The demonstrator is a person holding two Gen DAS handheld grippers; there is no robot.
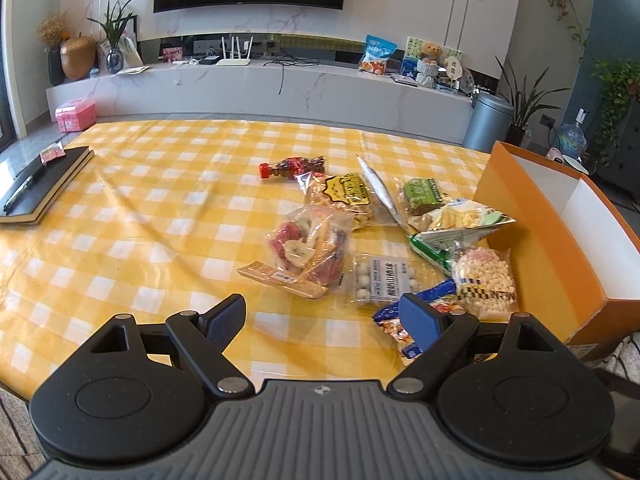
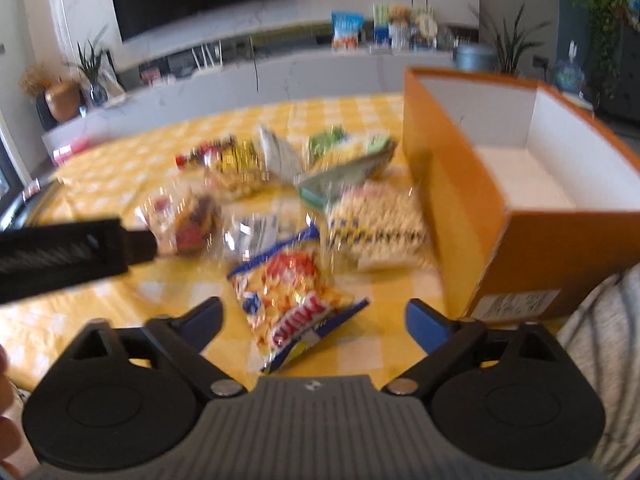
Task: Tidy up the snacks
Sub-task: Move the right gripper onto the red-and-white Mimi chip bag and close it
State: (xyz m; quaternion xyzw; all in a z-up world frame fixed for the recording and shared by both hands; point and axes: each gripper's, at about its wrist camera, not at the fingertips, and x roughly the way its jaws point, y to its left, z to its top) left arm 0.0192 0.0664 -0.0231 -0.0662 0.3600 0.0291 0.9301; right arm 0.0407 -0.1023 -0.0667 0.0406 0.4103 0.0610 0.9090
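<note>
Several snack packs lie on the yellow checked tablecloth (image 1: 140,208): a dried fruit bag (image 1: 308,244), a white-ball candy pack (image 1: 386,284), a puffed-corn bag (image 1: 486,280), a green chip bag (image 1: 456,224), a small red-capped bottle (image 1: 292,167). An open orange box (image 1: 560,240), white inside and holding nothing I can see, stands at the right; it also shows in the right wrist view (image 2: 460,184). My left gripper (image 1: 322,322) is open, empty, above the near table edge. My right gripper (image 2: 314,320) is open, its jaws either side of a blue snack bag (image 2: 296,300). The right wrist view is blurred.
A black notebook with a pen (image 1: 38,188) lies at the table's left edge. The left gripper's body (image 2: 68,252) crosses the right wrist view at the left. A TV cabinet (image 1: 260,88) and a grey bin (image 1: 488,120) stand beyond the table.
</note>
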